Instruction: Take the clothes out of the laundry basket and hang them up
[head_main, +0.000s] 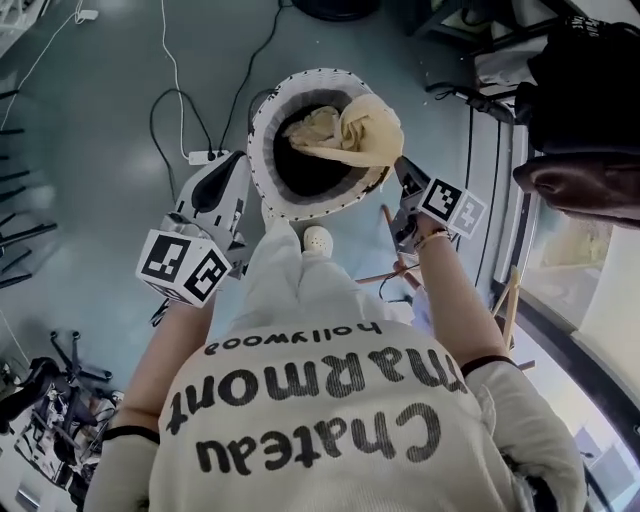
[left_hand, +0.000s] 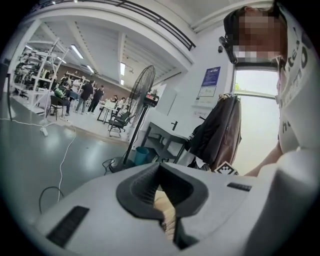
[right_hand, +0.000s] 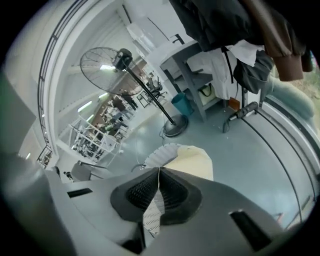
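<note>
Head view, person standing over a grey floor (head_main: 100, 150). Left gripper (head_main: 243, 163) lies at 9 o'clock of the laundry basket (head_main: 300, 208), its tip just beside the white perforated wall. In its own view the fingers (left_hand: 145, 187) are closed tip to tip. A thin pale strip shows in the seam below the tips; what it is cannot be told, and nothing hangs beyond them.

The basket, round with a dark interior, stands on the floor at 12 o'clock of the person. A second pale garment (head_main: 312, 125) lies inside it.

The cream cloth (head_main: 365, 130) is bunched over the rim at 2 o'clock, partly out of the basket, and one edge runs down to the right gripper (head_main: 400, 165) at 4 o'clock of the basket. Right gripper view: the fingers (right_hand: 176, 192) are pressed together on the cream cloth (right_hand: 195, 160), which spreads just past their tips, with the basket (right_hand: 160, 156) beyond it.

Dark coats (head_main: 580, 100) hang at 2 o'clock of the head view, well apart from the basket.
</note>
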